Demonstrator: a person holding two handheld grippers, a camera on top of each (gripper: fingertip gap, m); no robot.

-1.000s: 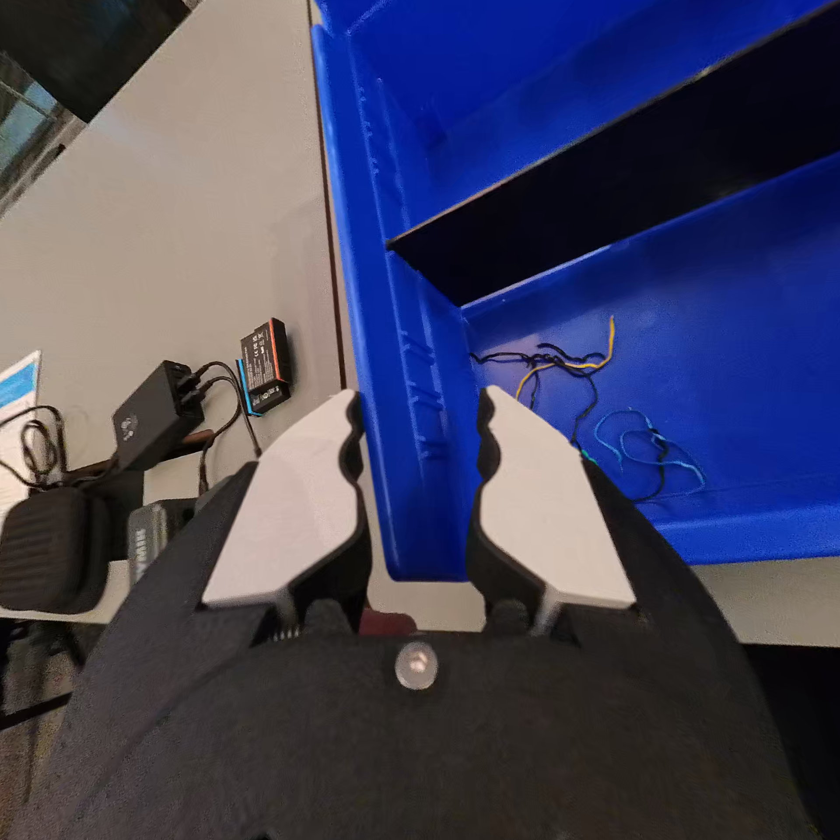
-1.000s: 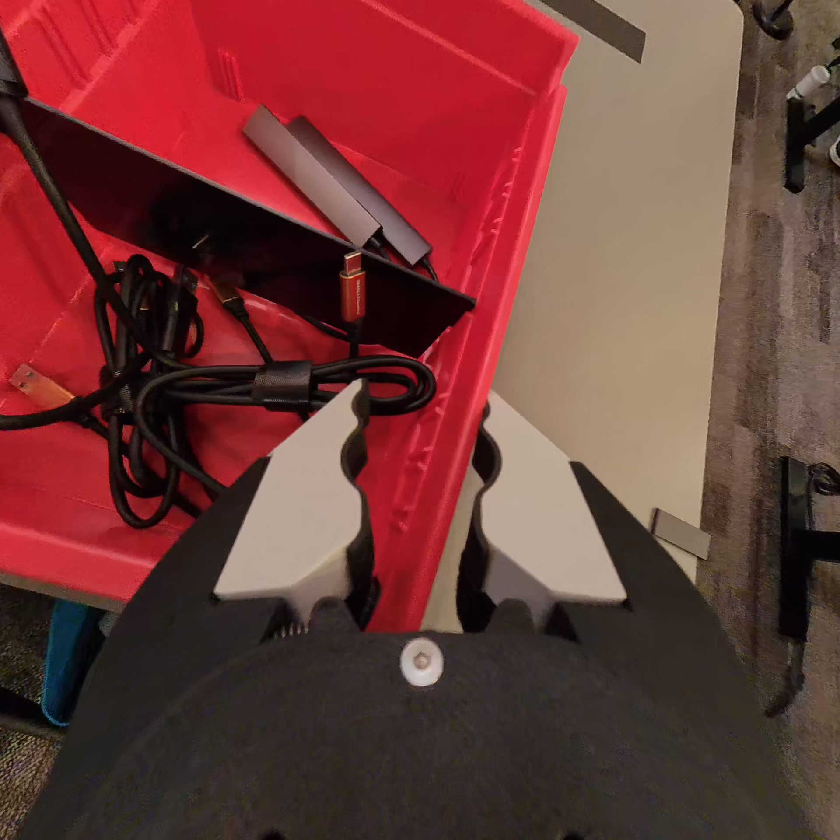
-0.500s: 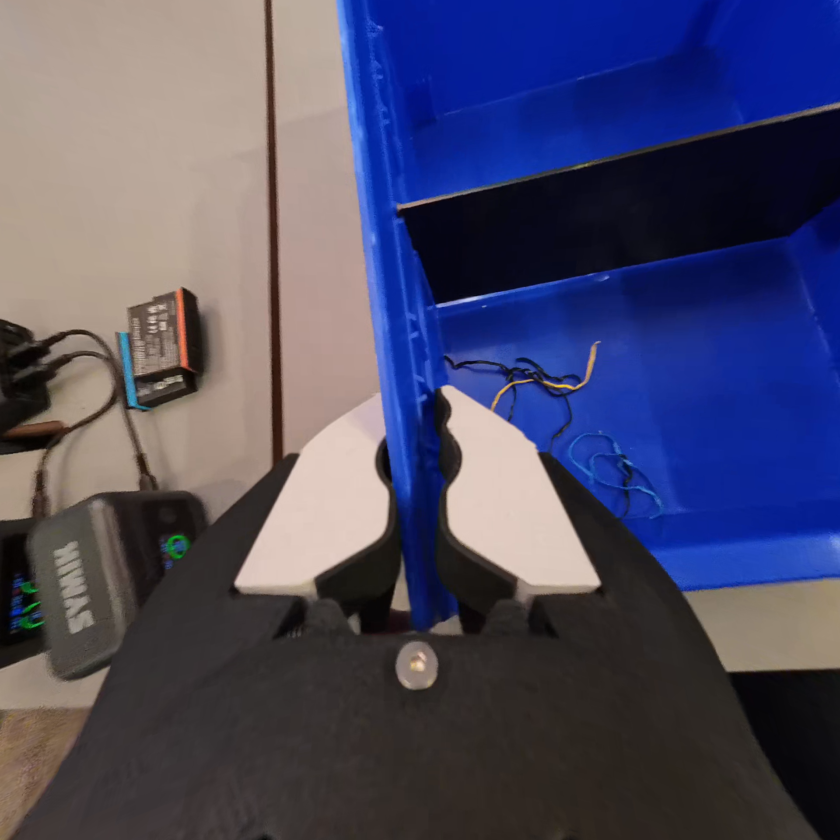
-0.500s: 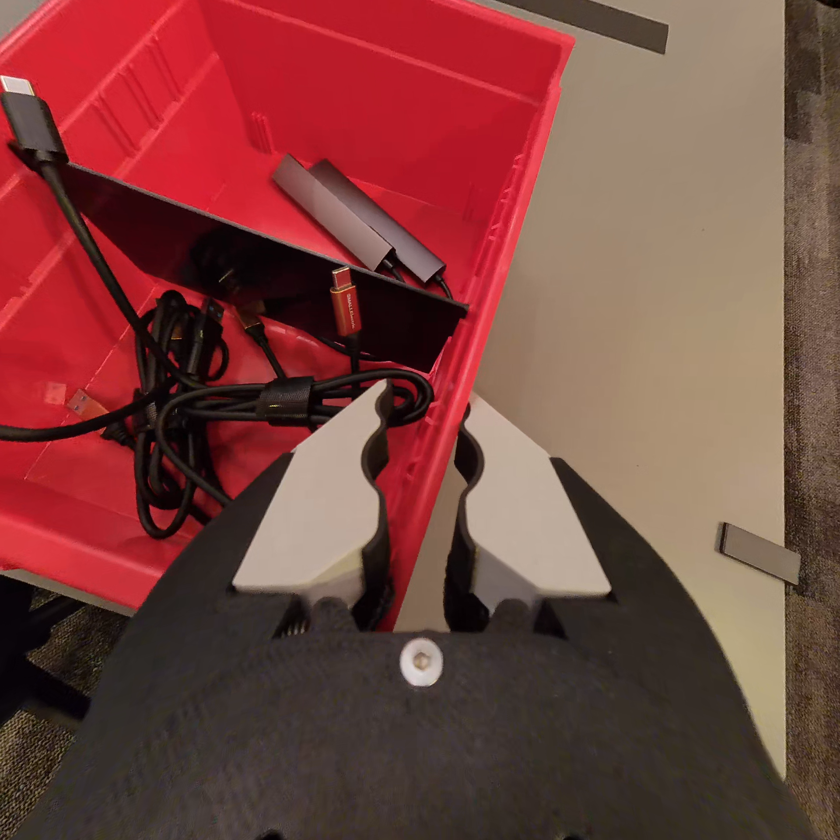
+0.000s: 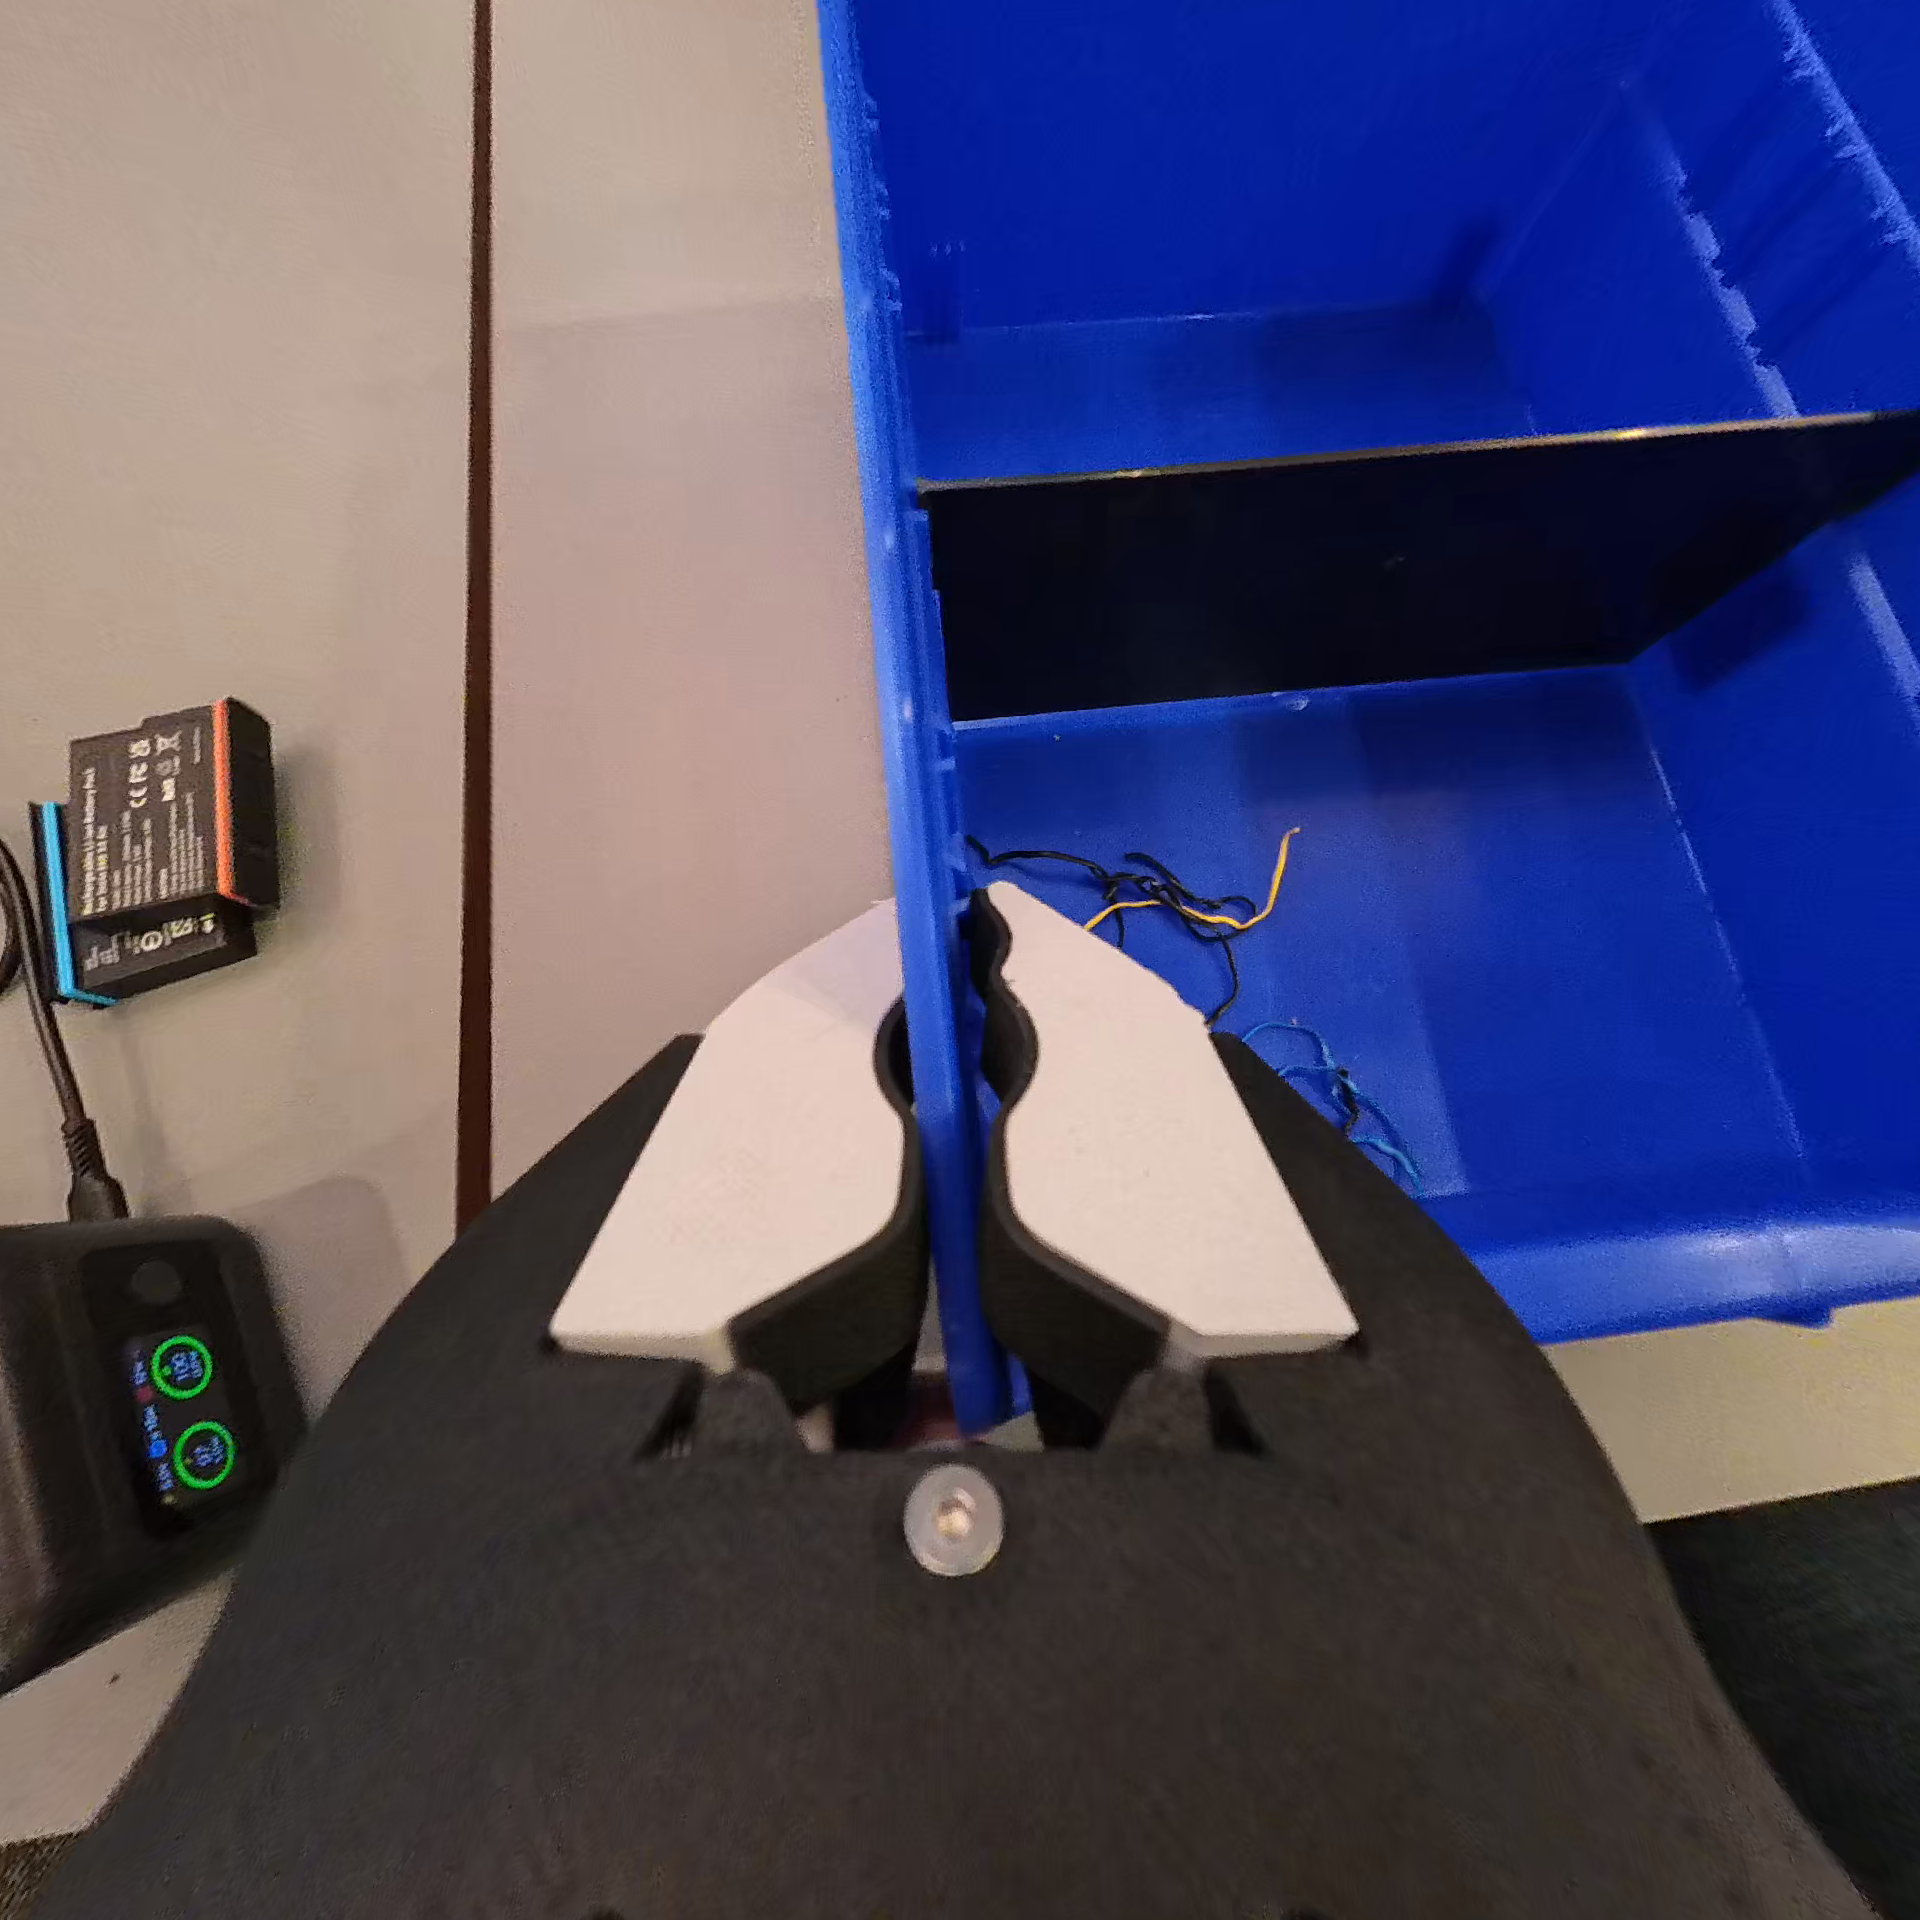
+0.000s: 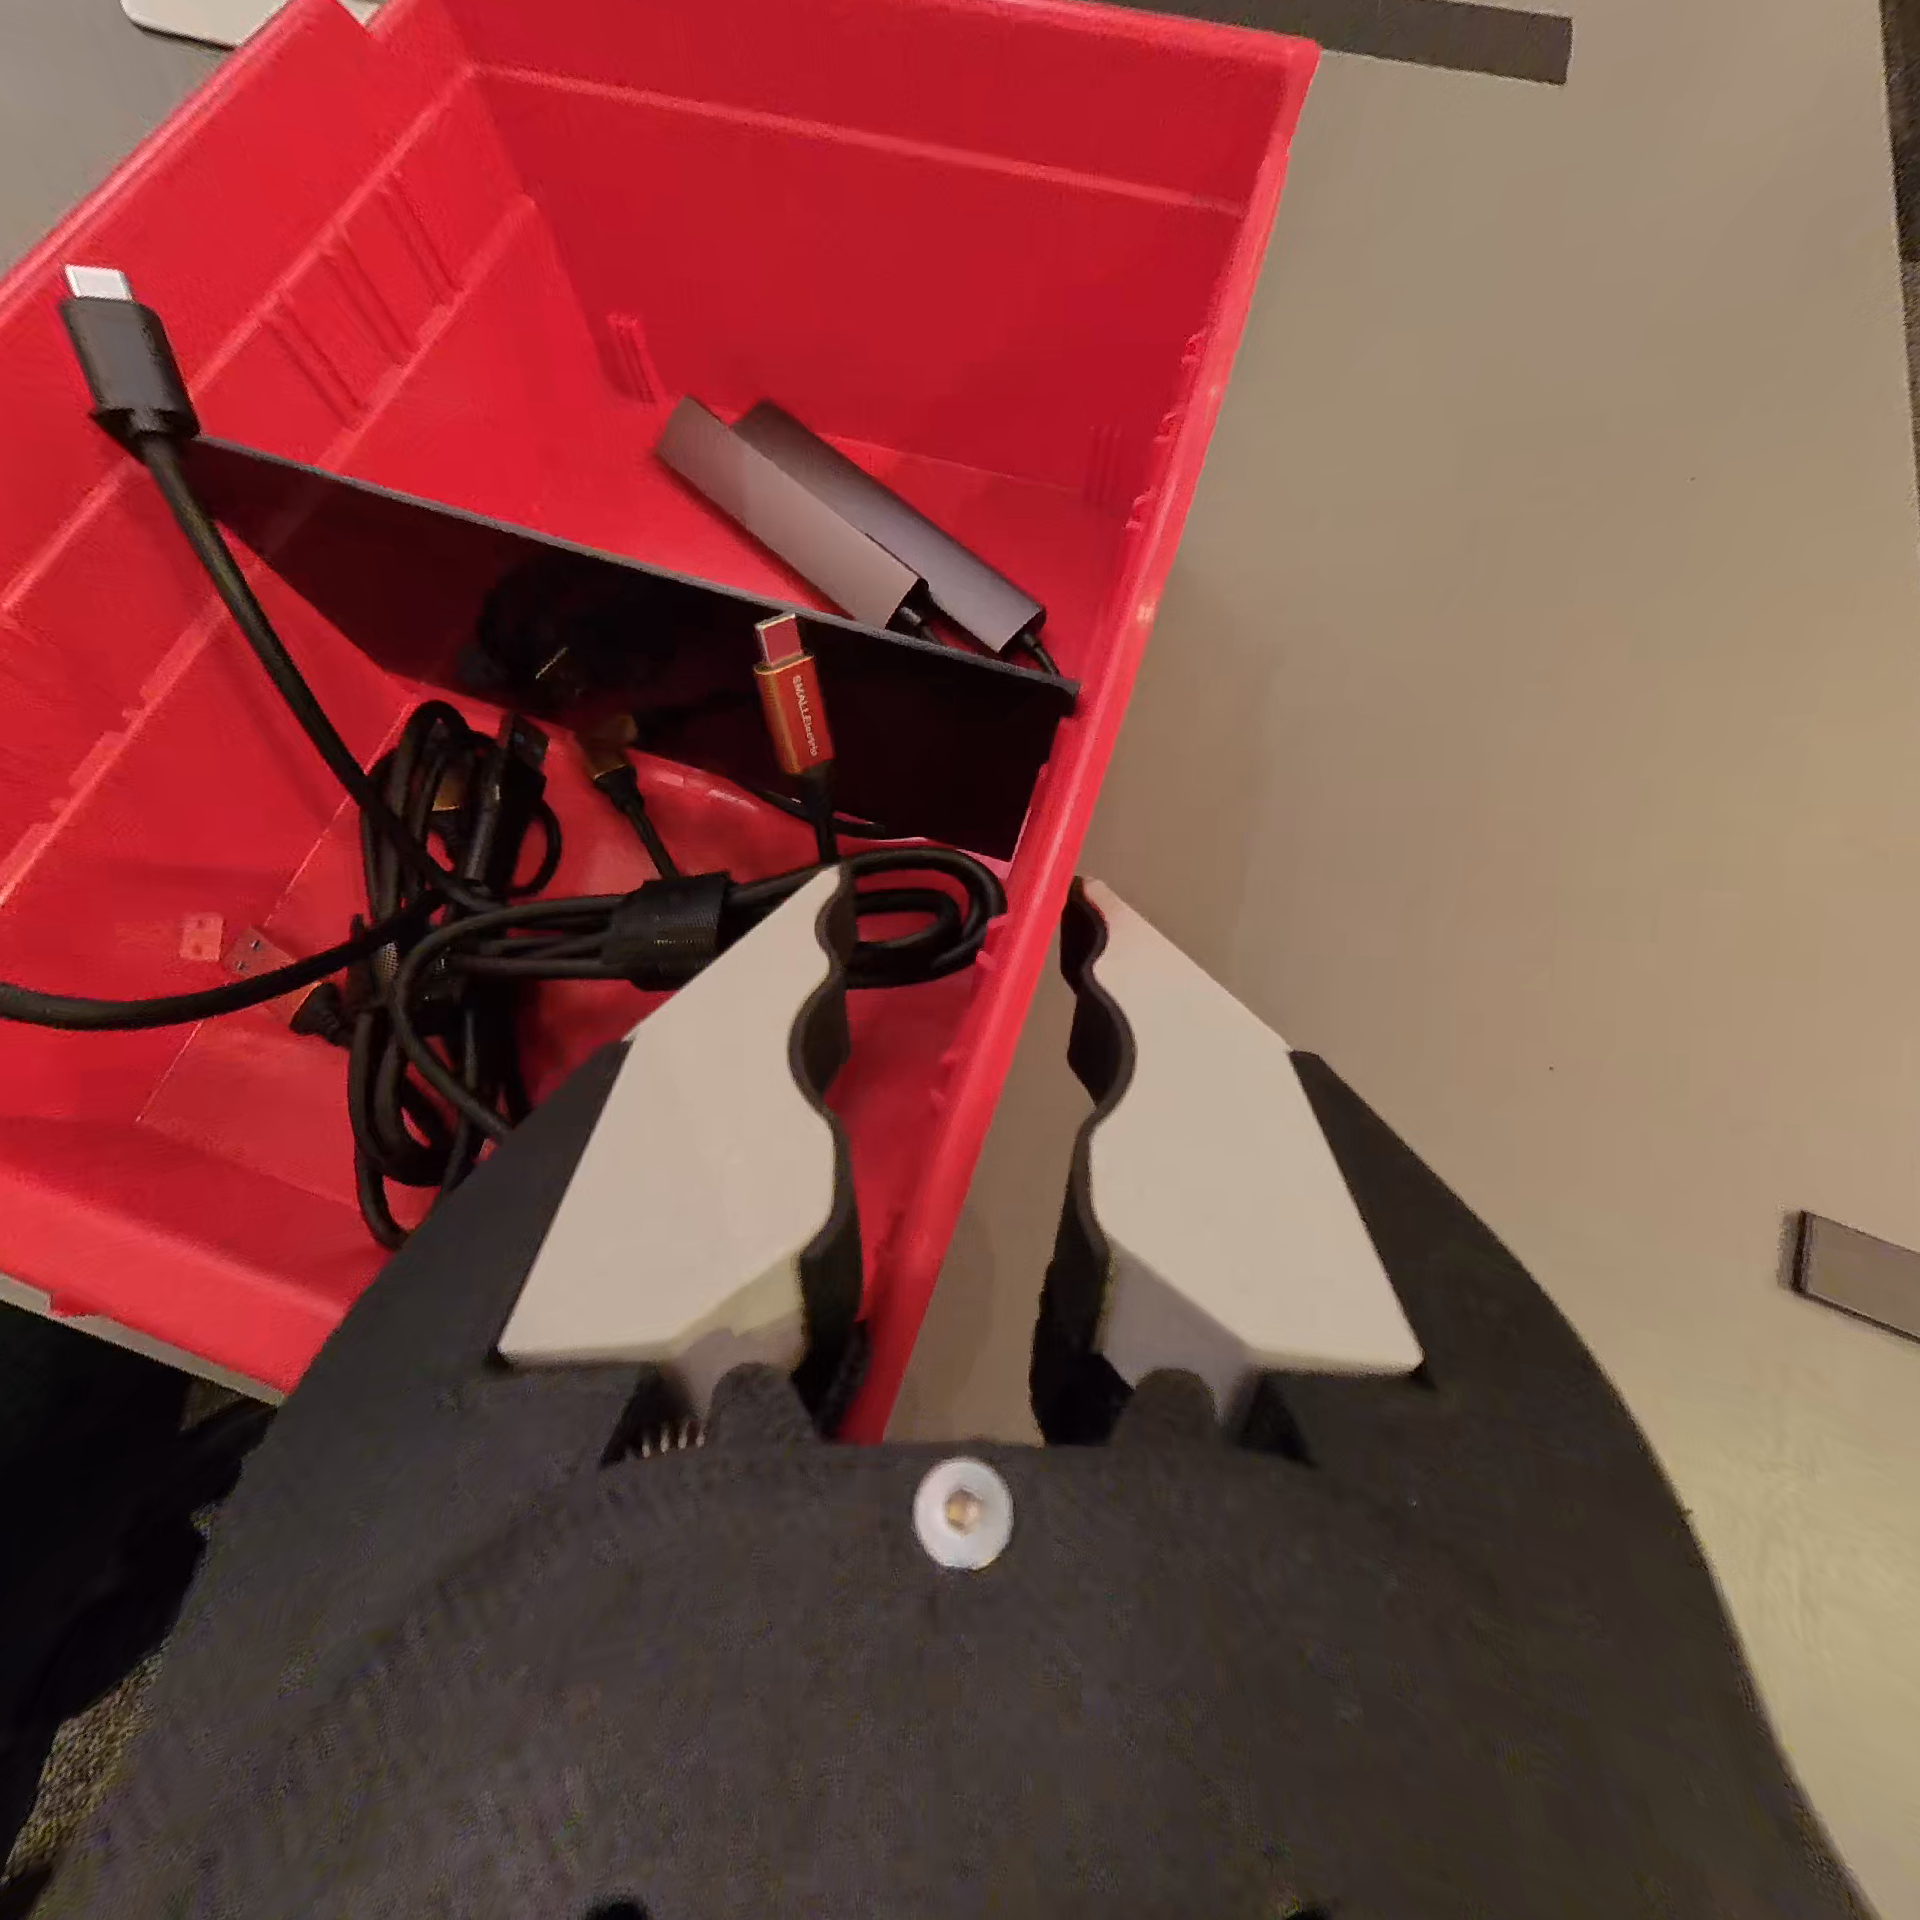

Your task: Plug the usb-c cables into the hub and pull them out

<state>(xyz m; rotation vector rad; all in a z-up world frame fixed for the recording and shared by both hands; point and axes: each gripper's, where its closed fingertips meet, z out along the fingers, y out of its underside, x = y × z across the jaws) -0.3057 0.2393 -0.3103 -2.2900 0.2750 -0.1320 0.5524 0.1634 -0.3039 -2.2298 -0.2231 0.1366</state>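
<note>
A pale grey worktop (image 5: pixel 644 520) with a dark seam carries a blue plastic bin (image 5: pixel 1455 987) and a red plastic bin (image 6: pixel 883 239), each split by a black divider; dark carpet borders the worktop. The left gripper (image 5: pixel 940 935) is clamped on the blue bin's left wall, one finger outside, one inside. The right gripper (image 6: pixel 951 914) straddles the red bin's right wall, jaws parted and not touching it. Two slim grey hubs (image 6: pixel 831 520) lie in the red bin's far compartment; tangled black usb-c cables (image 6: pixel 499 935) fill the near one.
</note>
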